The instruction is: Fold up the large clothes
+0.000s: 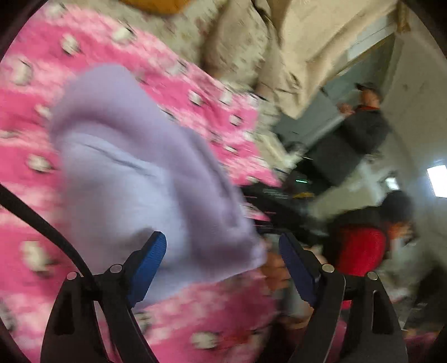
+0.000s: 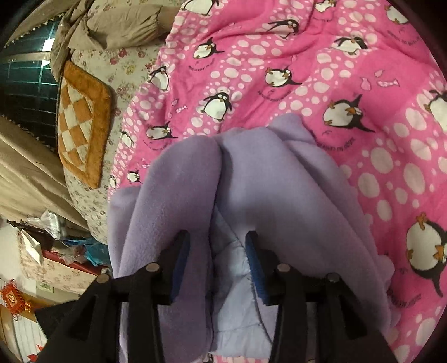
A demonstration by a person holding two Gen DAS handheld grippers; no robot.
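Observation:
A lilac fleece garment [image 2: 251,173] lies bunched on a pink penguin blanket [image 2: 307,69]. My right gripper [image 2: 218,251] has its jaws partly apart, with the garment's pale quilted lining [image 2: 232,268] and fleece folds between and around them; whether they clamp it is unclear. In the blurred left wrist view the same lilac garment [image 1: 134,173] lies on the pink blanket [image 1: 25,178]. My left gripper [image 1: 220,257] is open, its left pad [image 1: 151,259] against the garment's near edge and its right pad [image 1: 293,262] past the blanket's edge.
A floral bedspread [image 2: 117,67] with an orange checked cushion [image 2: 81,120] and beige pillows [image 2: 120,25] lies left of the blanket. The bed edge drops to cluttered boxes [image 2: 56,262]. Two people [image 1: 363,131] stand or crouch beyond the bed in the left wrist view.

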